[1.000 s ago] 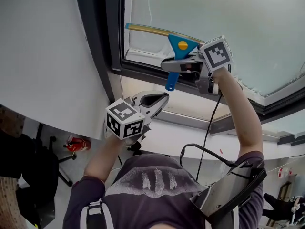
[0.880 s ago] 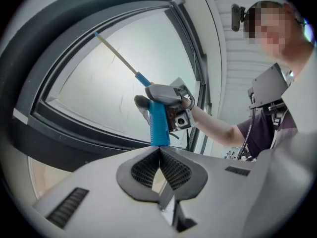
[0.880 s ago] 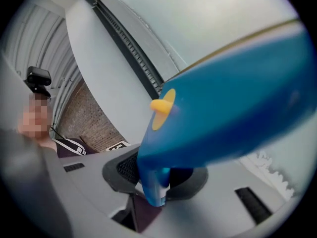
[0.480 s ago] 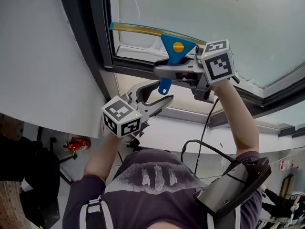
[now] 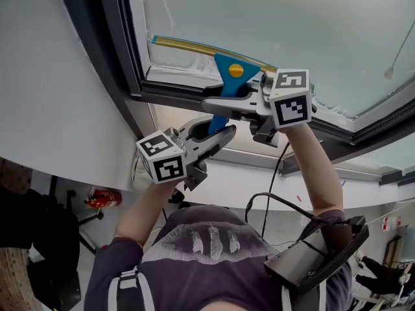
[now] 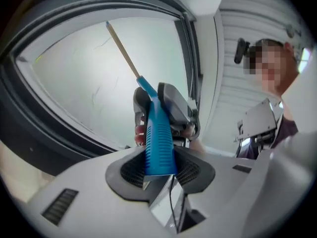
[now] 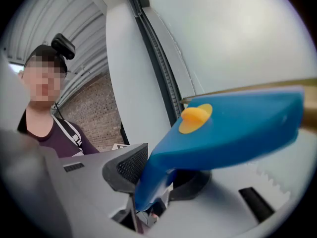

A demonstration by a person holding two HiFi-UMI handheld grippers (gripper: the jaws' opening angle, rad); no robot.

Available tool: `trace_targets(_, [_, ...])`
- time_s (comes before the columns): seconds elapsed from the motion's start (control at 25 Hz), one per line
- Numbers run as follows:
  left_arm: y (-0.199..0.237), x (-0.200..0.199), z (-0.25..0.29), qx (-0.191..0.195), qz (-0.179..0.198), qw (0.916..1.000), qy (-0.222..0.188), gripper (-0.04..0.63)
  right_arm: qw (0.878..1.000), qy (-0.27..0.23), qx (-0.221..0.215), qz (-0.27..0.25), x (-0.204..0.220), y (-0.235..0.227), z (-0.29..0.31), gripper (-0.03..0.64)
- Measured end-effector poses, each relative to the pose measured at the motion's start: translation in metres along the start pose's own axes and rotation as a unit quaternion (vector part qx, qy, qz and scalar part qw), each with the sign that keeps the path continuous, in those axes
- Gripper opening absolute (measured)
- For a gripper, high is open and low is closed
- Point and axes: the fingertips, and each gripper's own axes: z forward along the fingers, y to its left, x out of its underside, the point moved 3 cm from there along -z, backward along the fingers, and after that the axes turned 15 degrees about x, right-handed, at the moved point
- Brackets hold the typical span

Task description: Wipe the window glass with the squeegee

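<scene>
Clamping the neck of the blue squeegee (image 5: pixel 226 83), the right tongs (image 5: pixel 217 101) are narrow and firmly on it, just under the yellow button (image 5: pixel 237 70). The left tongs (image 5: pixel 224 128) stand wide and have just been closing a little. The tip of the handle (image 6: pixel 157 143) sits between their jaws, but the pads do not appear to press on it.

The blade (image 5: pixel 188 45) lies along the edge of the window glass (image 5: pixel 292 31), just beside the dark frame (image 5: pixel 139 76).

My judgement is that the left tongs should close squarely on the handle end before any stroke begins. With both grips sharing the load, the blade can stay flat, press evenly and travel in one straight line without twisting.

No view settles whether the blade's rubber edge touches the glass. In the head view its right end is hidden behind the right tongs. Any wet streaks on the pane are too faint to trace.
</scene>
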Motion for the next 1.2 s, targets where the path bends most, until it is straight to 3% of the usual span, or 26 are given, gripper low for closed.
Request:
trace_targets(0.12, [-0.002, -0.002, 0.001, -0.001, -0.03, 0.9975, -0.065, 0.138, 0.999, -0.048, 0.006, 0.019, -0.003, -0.003, -0.001, 0.109])
trace_targets(0.28, [-0.003, -0.006, 0.0, -0.028, 0.034, 0.9959, -0.079, 0.137, 0.995, -0.091, 0.011, 0.035, -0.004, -0.004, -0.012, 0.109])
trace_targets(0.36, [-0.005, -0.008, 0.003, -0.029, 0.045, 0.9948, -0.086, 0.135, 0.993, -0.106, 0.007, 0.058, -0.004, -0.007, -0.024, 0.111])
trace_targets(0.48, [0.004, 0.001, 0.001, -0.01, 0.023, 0.9979, -0.059, 0.135, 0.995, -0.08, 0.006, 0.058, 0.005, -0.014, -0.016, 0.114])
trace_targets(0.64, [0.003, 0.003, -0.006, 0.02, 0.059, 0.9979, -0.018, 0.16, 1.0, -0.008, -0.017, 0.007, 0.009, -0.003, -0.002, 0.114])
trace_targets(0.76, [-0.012, -0.001, 0.026, 0.034, 0.082, 0.9961, 0.006, 0.167, 0.999, 0.009, -0.017, -0.037, 0.009, 0.003, -0.037, 0.114])
trace_targets(0.92, [-0.022, 0.004, 0.056, 0.024, 0.099, 0.9936, 0.05, 0.167, 0.998, 0.006, -0.017, -0.067, 0.012, 0.008, -0.063, 0.114])
trace_targets(1.08, [-0.009, -0.004, 0.04, -0.008, 0.062, 0.9981, 0.001, 0.156, 0.997, -0.014, -0.005, -0.076, 0.006, 0.002, -0.045, 0.114])
trace_targets(1.2, [-0.015, -0.011, 0.033, -0.02, 0.064, 0.9975, -0.025, 0.155, 0.998, -0.036, -0.005, -0.049, 0.001, 0.002, -0.049, 0.121])
